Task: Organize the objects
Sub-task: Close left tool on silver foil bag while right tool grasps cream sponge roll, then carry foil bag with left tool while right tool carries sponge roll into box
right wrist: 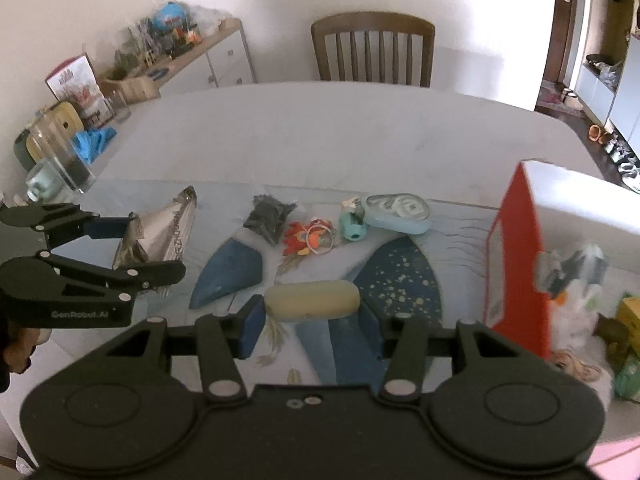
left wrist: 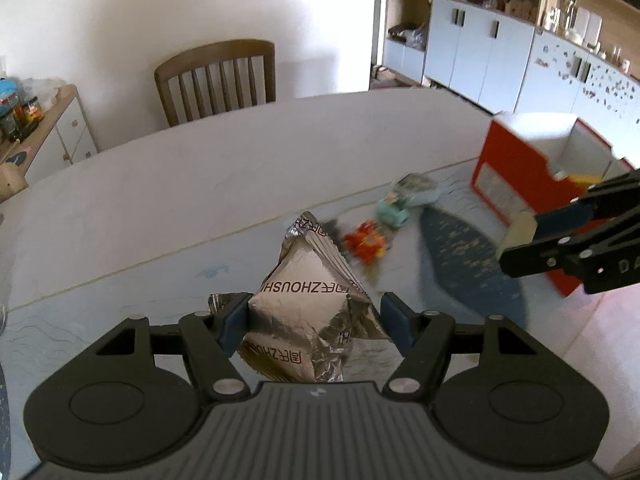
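My left gripper (left wrist: 314, 320) is shut on a silver foil snack packet (left wrist: 308, 300) and holds it above the table; it also shows in the right wrist view (right wrist: 164, 236). My right gripper (right wrist: 312, 320) is shut on a pale yellow oblong piece (right wrist: 312, 300), held over the blue-patterned mat; it shows in the left wrist view (left wrist: 520, 232) near the red-and-white box (left wrist: 516, 172). The open box (right wrist: 516, 256) stands at the right and holds several items.
On the table (right wrist: 320, 128) lie a dark packet (right wrist: 270, 216), an orange-red toy (right wrist: 308, 238), a teal toy (right wrist: 354, 226) and a light blue case (right wrist: 398, 212). A glass (right wrist: 60, 156) stands at the left edge. A wooden chair (right wrist: 372, 48) is behind.
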